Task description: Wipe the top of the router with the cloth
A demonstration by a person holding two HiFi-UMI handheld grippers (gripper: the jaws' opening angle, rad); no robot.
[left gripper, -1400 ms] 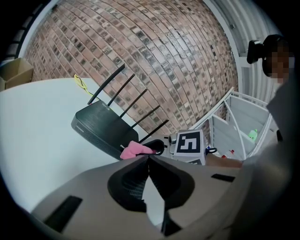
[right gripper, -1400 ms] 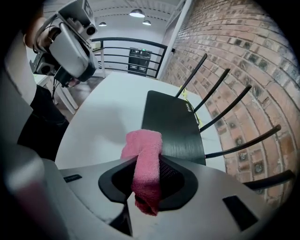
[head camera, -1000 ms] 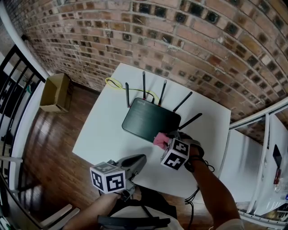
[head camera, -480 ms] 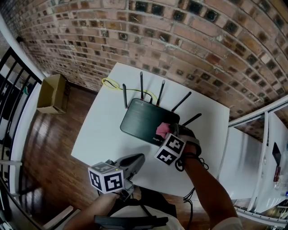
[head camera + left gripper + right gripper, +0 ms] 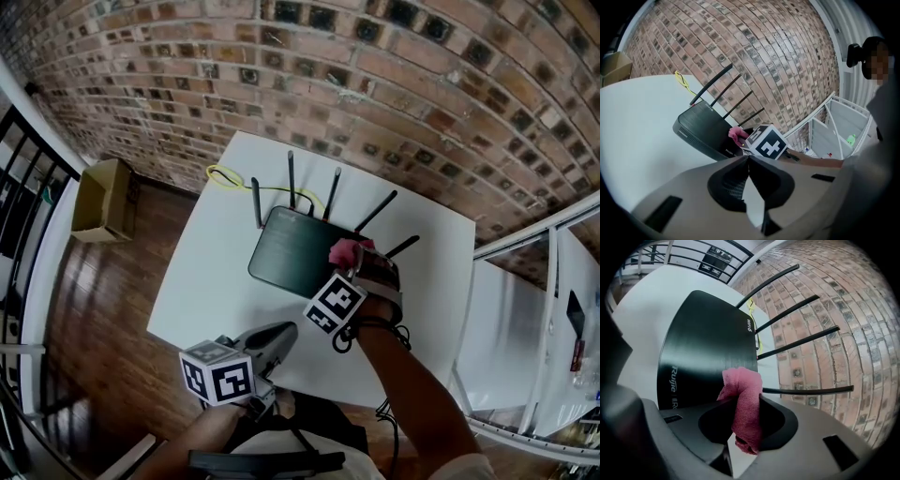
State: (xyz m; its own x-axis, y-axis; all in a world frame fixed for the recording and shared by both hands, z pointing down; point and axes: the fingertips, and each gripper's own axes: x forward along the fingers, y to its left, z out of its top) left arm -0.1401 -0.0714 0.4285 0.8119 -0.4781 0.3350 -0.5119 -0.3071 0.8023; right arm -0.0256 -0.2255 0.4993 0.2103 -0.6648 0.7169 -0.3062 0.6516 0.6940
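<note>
Centrally on one smooth white desk [image 5: 216, 272]: one flat, matte-black router [image 5: 295, 258] with five thin rod antennas. Over its right rear corner, one fluffy pink cloth [image 5: 344, 250], bunched and pinched tight between fingers [image 5: 778, 423] of right gripper [image 5: 743, 404]. Nearer the desk's front edge, left gripper [image 5: 748, 159], fingers [image 5: 773, 180] closed tip to tip, holding nothing.

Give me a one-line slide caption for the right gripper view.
Pink cloth pinched in the shut right claw over the black router's top, four antennas fanned toward a brick wall.
</note>
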